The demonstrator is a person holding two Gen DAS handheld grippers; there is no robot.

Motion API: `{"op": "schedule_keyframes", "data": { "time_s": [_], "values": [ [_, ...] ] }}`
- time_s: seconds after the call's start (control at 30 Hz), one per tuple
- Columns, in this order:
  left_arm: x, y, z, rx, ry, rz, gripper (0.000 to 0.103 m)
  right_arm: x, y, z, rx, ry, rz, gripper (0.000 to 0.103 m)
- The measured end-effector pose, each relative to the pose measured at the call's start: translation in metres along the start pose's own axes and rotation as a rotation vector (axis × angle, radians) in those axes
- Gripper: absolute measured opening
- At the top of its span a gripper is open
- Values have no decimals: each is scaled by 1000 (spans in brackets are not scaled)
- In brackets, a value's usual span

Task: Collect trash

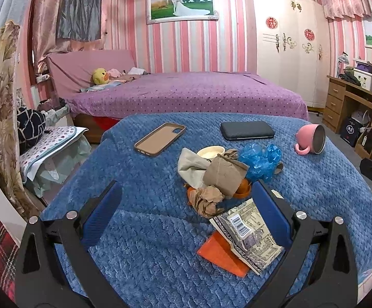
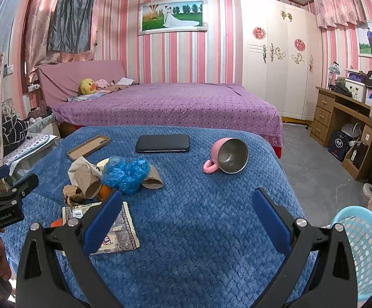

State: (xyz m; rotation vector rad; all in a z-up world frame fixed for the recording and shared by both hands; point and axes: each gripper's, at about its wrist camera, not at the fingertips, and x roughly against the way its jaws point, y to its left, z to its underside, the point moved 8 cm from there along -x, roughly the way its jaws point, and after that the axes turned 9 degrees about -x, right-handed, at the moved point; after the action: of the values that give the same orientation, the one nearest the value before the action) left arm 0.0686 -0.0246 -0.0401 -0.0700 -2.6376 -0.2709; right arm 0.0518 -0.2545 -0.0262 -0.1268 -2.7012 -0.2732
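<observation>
Surface: table covered with a blue quilted blanket (image 1: 145, 243), bed (image 1: 186, 95) behind it at the far side.

Far left on the blanket: tan phone case (image 1: 159, 138), lying flat, inner side up. To its right, also far: black phone (image 1: 247, 130), flat, well apart from the case.

Trash cluster sits centre-left of the table, near side of the phone case and phone. Contents, left to right: beige crumpled paper (image 1: 189, 165) lying against a small round white cup or lid (image 1: 211, 152); brown cardboard piece (image 1: 224, 173) on top of the pile; crumpled brown paper (image 1: 206, 200) on its near side; an orange object (image 1: 242, 190) partly hidden under the cardboard, type not identifiable; crumpled blue plastic (image 1: 260, 160) touching the right side of the cardboard.

Nearer than the cluster: printed wrapper with barcode label (image 1: 250, 233), lying on top of a flat orange packet (image 1: 222, 255).

Far right on the blanket: pink mug (image 1: 310, 140), tipped on its side, metal interior facing right and toward the near edge, handle resting on the blanket.

Off the table, near right: light blue plastic basket (image 2: 365, 251), lattice wall, beside the table edge.

Left gripper (image 1: 186, 214): fingers spread wide, nothing between them; it hovers over the near side of the trash cluster, right blue pad (image 1: 270, 215) just beside the wrapper.

Right gripper (image 2: 187, 218): fingers spread wide, holding nothing, above bare blanket to the right of the trash; left pad (image 2: 103, 220) overlaps the wrapper in view, contact cannot be told.
</observation>
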Motion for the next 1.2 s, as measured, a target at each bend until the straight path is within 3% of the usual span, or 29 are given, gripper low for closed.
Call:
{"op": "schedule_keyframes", "data": {
  "time_s": [0.57, 1.2],
  "values": [
    [-7, 10, 6, 29, 18, -5, 98, -3, 6, 3, -7, 21, -25, 99],
    [-1, 42, 13, 54, 24, -29, 98, -9, 46, 17, 37, 54, -78, 99]
  ]
}}
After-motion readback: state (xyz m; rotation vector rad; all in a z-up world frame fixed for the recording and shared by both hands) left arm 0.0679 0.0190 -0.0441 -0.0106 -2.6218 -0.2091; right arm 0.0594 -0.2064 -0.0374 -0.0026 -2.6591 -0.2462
